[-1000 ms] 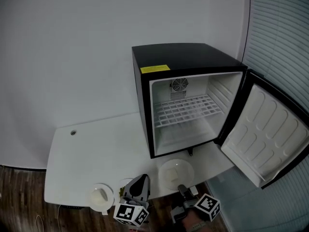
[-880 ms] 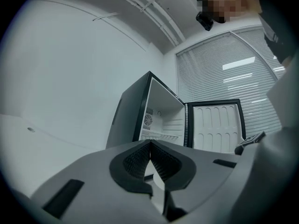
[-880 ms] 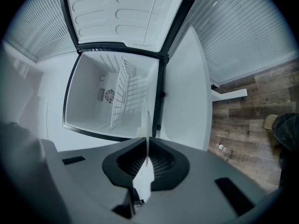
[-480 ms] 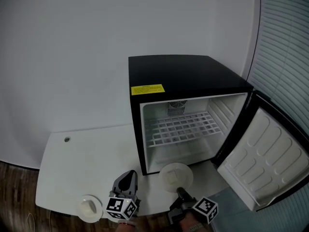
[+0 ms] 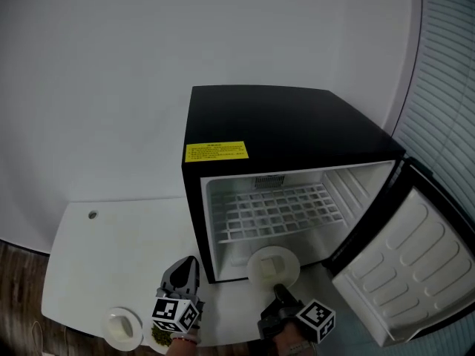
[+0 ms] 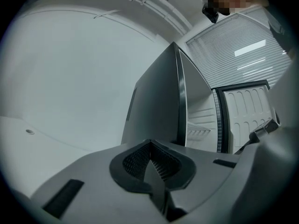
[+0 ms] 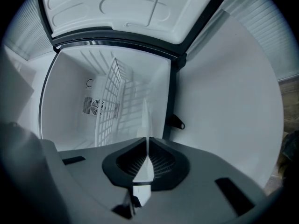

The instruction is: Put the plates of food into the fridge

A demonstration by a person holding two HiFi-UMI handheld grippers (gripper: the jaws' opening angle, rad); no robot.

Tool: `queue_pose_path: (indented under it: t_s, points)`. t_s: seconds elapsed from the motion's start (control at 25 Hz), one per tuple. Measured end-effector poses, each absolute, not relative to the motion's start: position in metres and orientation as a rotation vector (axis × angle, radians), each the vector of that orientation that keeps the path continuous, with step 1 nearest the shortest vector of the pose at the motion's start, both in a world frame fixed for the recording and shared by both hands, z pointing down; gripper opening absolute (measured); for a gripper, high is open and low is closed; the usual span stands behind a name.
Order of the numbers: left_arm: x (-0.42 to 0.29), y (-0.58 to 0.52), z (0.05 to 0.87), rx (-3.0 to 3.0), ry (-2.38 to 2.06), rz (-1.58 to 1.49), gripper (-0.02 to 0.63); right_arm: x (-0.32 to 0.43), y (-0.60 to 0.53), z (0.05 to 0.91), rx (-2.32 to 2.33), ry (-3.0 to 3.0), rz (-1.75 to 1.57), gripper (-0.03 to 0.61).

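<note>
A black mini fridge [image 5: 260, 132] stands open on the white table [image 5: 111, 251], its door [image 5: 404, 269] swung out to the right. My right gripper [image 5: 280, 294] is shut on the near rim of a white plate [image 5: 273, 265] with pale food, held at the mouth of the lower compartment. In the right gripper view the plate [image 7: 145, 120] shows edge-on between the jaws of the right gripper [image 7: 147, 146], facing the wire shelf [image 7: 110, 101]. My left gripper [image 5: 182, 274] is shut and empty, left of the fridge's front corner. A second white plate [image 5: 122, 327] lies at the table's near left edge.
Something green [image 5: 158, 336] lies on the table behind the left gripper's marker cube, mostly hidden. The fridge's wire shelf [image 5: 271, 208] is bare. Window blinds [image 5: 449, 87] hang at the right. A small round hole [image 5: 92, 214] marks the table's far left.
Both grippers have moved forward toward the fridge. The plate in the right gripper has gone from over the table to the fridge's lower opening. The plates at the left have fallen behind.
</note>
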State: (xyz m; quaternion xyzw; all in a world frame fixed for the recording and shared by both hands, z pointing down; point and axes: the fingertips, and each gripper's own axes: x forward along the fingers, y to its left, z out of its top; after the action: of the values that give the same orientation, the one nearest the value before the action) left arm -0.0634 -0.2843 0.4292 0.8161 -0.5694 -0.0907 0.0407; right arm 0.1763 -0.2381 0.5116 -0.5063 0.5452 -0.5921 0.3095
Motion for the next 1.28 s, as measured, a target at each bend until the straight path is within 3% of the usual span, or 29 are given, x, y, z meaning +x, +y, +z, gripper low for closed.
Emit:
queue_pose_path:
  t_s: [1.28]
  points:
    - [-0.061, -0.299, 0.439, 2.494, -1.73, -0.285, 0.008, 0.263, -0.35, 0.52, -1.724, 1.485, -1.337, 0.017]
